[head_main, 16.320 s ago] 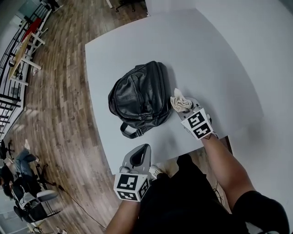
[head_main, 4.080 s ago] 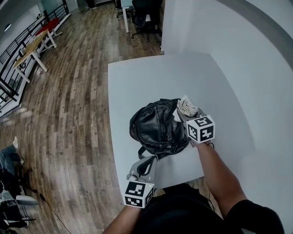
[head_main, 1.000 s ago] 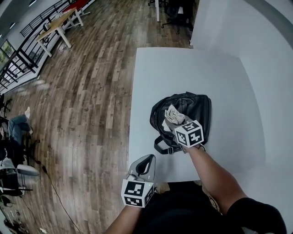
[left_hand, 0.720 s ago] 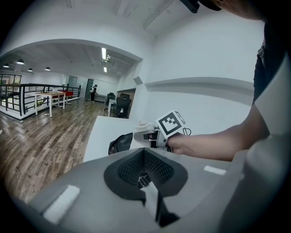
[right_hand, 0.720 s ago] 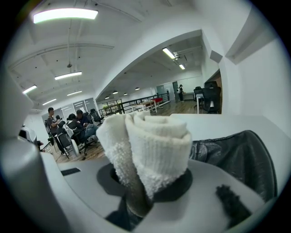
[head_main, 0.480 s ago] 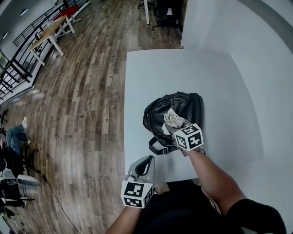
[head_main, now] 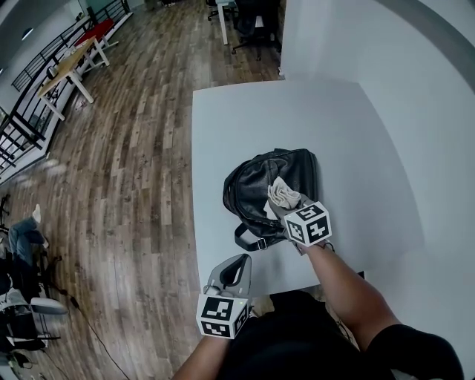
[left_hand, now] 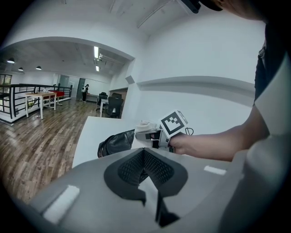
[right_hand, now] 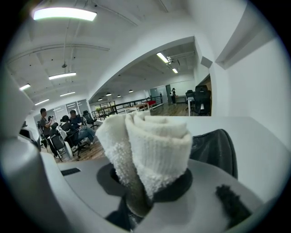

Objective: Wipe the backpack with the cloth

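Presently, the right gripper [head_main: 286, 210] is clamped on the rolled white cloth [head_main: 281, 194], held over the black backpack [head_main: 252, 189] lying at frame centre on the white table [head_main: 245, 111]. The left gripper [head_main: 231, 271], lower centre, has its jaws together and holds nothing.

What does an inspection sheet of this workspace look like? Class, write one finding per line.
Surface: white table, holding only the backpack.
Job's things: black backpack lies on the table; rolled white cloth is over the backpack.
Clutter: nothing seen.
Grippers: right tongs shut on the cloth; left tongs shut, empty, near the table's front edge.
Cables: nothing seen on the table.
Surroundings: wood floor, office chairs, desks, seated people.
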{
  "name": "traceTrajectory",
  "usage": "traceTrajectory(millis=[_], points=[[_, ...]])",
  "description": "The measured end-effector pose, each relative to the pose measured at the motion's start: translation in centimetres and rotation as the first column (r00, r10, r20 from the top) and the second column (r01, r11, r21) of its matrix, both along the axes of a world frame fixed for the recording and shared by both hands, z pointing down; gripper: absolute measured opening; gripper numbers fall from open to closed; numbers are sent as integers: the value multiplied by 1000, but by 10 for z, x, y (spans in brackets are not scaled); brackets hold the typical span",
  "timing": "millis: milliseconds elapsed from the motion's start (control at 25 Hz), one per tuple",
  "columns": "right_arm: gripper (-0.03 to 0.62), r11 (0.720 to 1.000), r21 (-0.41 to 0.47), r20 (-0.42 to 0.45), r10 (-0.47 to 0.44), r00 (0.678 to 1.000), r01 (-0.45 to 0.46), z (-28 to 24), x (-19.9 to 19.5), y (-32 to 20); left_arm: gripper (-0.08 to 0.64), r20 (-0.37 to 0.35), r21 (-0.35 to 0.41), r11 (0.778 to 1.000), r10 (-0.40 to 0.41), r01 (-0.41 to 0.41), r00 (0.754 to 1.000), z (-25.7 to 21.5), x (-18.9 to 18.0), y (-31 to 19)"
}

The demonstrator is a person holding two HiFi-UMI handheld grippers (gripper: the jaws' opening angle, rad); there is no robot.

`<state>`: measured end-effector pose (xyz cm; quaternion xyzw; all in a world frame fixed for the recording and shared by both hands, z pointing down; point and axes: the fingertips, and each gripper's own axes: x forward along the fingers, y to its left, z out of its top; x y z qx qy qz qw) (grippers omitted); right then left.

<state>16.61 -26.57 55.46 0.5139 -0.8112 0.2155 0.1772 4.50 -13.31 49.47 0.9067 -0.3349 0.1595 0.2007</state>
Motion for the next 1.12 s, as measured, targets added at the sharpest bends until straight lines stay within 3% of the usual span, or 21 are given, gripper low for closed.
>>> traceTrajectory(millis=[400,1120], points=[[91,999,30,-18,30,999,-30,-13,15,17,6,-6,15,999,49,-49,999,-6,11,9],[91,979,100,-40,182,982,-178,-51,73,45,6,-32,53,993,103,-101,994,-24,10,26]])
